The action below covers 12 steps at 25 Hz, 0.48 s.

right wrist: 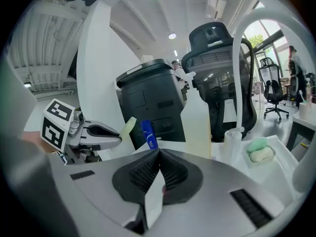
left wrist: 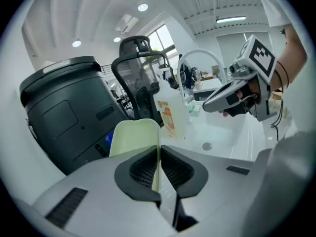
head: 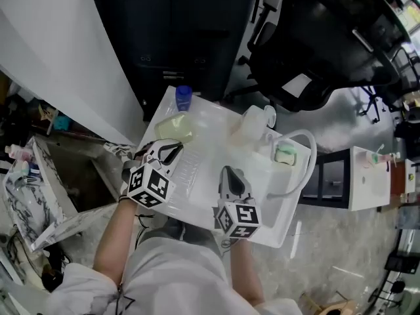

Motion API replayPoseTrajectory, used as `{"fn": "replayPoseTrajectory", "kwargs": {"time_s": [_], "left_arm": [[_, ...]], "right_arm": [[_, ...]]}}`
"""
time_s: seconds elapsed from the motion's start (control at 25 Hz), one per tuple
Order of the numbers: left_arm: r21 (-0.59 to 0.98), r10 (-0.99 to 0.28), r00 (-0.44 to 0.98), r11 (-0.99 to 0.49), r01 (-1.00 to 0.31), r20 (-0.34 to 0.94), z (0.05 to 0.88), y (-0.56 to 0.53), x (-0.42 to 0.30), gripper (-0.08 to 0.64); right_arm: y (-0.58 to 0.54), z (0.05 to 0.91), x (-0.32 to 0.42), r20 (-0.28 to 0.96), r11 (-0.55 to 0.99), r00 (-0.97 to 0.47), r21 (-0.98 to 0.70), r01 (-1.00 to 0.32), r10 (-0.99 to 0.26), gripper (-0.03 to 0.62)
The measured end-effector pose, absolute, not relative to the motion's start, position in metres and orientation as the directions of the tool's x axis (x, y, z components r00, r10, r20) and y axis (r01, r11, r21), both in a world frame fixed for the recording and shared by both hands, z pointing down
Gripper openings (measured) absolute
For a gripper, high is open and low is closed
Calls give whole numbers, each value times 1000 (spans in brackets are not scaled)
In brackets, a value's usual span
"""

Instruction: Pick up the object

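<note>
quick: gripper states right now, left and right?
Left gripper: shut on the pale green dish.
Right gripper: shut, nothing between its jaws.

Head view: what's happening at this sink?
A person stands at the white sink top with a handheld gripper in each hand. The left claw is clamped on the edge of a pale green tray, which stands tilted up rather than flat. The right claw is shut with nothing in it and hovers beside it over the sink top. A blue-capped bottle and a clear bottle with an orange label stand untouched at the back.
</note>
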<state>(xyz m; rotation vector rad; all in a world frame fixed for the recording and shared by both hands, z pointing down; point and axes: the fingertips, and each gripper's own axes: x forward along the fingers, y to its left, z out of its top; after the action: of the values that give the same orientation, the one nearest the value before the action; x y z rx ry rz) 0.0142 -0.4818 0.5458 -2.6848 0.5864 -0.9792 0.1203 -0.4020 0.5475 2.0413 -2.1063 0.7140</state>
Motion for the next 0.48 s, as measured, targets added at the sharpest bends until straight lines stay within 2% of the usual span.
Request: {"fn": "replayPoseTrajectory", "kwargs": {"time_s": [0.24, 0.48], "left_arm": [[-357, -538, 709, -840, -409, 456, 504, -486, -21, 41], [-293, -622, 715, -782, -550, 320, 461, -498, -57, 40]], "right_arm": [[-399, 524, 111, 363, -11, -69, -213, -977, -929, 8], [-405, 494, 106, 312, -5, -47, -166, -986, -949, 8]]}}
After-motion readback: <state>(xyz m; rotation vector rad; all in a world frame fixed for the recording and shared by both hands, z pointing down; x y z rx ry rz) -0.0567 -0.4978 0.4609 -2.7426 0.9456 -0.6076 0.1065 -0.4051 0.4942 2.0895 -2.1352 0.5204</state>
